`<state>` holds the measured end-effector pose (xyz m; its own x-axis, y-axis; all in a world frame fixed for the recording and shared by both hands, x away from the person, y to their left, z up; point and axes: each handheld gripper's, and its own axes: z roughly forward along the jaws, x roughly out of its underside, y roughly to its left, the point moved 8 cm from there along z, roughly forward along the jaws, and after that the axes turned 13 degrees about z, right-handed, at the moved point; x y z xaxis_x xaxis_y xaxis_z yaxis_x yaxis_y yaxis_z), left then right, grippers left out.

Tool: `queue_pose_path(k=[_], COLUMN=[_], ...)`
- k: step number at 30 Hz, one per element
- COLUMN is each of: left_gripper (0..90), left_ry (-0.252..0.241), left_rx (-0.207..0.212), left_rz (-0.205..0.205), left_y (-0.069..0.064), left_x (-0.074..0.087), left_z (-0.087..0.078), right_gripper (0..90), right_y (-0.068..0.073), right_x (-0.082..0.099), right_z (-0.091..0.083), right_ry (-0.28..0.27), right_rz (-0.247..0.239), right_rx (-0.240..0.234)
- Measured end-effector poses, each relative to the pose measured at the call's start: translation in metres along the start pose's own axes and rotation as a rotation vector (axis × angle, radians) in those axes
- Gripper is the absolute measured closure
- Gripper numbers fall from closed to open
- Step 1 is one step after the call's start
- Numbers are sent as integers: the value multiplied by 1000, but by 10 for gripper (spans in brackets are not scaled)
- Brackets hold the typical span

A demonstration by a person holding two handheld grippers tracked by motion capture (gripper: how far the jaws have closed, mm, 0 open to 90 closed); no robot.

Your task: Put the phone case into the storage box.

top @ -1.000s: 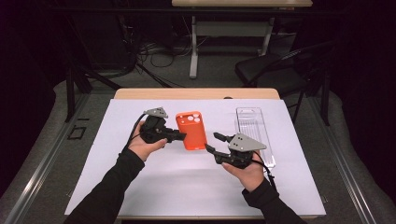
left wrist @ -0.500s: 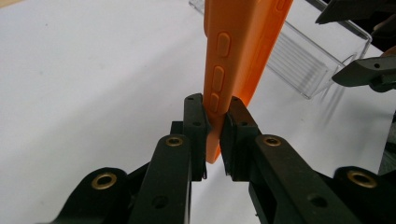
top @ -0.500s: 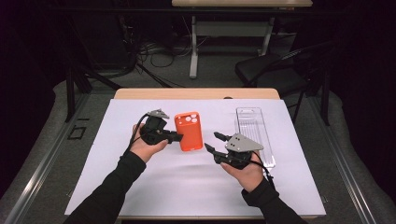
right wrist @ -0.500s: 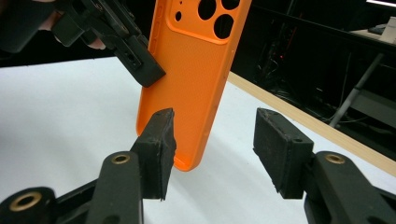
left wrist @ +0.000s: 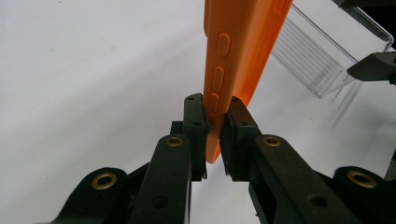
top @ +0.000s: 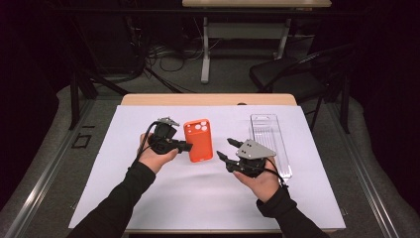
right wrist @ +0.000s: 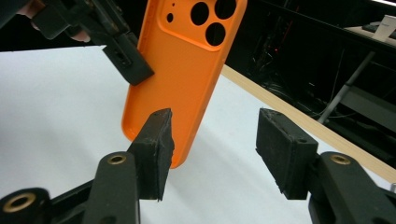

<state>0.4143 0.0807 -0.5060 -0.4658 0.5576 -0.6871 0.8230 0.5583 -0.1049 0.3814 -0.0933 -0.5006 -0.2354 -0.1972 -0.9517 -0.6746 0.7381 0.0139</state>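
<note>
- Left gripper view shows the left hand-held gripper [left wrist: 215, 128] with its two black jaws clenched on the long side edge of the orange phone case [left wrist: 243, 51], near one end of it; the pads press on both faces of the case, just below a row of raised side buttons.
- From the high view, the left hand-held gripper [top: 187, 146] points toward the right and holds the orange phone case [top: 199, 141] by its left edge, with the camera holes at the far end.
- The left hand [top: 157, 157] wraps the gripper body from below, and the black sleeve [top: 116, 201] comes in from the bottom left.
- Right gripper view shows the right hand-held gripper [right wrist: 212, 140] released: its jaws stand apart and have just been opening a little more. Its left pad is in front of the lower end of the case, and I cannot tell if it touches; the right pad is well apart from it.
- From the high view, the right hand-held gripper [top: 224, 148] points left toward the case, a short way to its right, and the right hand [top: 258, 181] holds it from under, palm up.
- A clear plastic tray [top: 270, 144] lies on the white tabletop [top: 208, 198], just behind and beside the right gripper.
- No brand or writing can be read on the case or the tray.
</note>
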Motion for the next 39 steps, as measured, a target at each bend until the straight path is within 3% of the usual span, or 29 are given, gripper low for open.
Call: queue_pose_path(k=[10, 14, 26, 39], left_gripper=[815, 815, 815, 815], left_ry=[18, 27, 53, 68], left_rx=[-9, -18, -8, -4], left_rz=[2, 8, 23, 32], left_y=[-3, -5, -11, -16], left_x=[-3, -4, -6, -8], left_z=[3, 5, 11, 17], right_gripper=[462, 461, 460, 478], right_y=[-8, -10, -12, -11], right_x=[-10, -13, -31, -40], right_z=[4, 6, 9, 10], right_ry=[56, 94, 87, 88], right_rz=[-56, -53, -59, -114], right_rx=[42, 55, 55, 80])
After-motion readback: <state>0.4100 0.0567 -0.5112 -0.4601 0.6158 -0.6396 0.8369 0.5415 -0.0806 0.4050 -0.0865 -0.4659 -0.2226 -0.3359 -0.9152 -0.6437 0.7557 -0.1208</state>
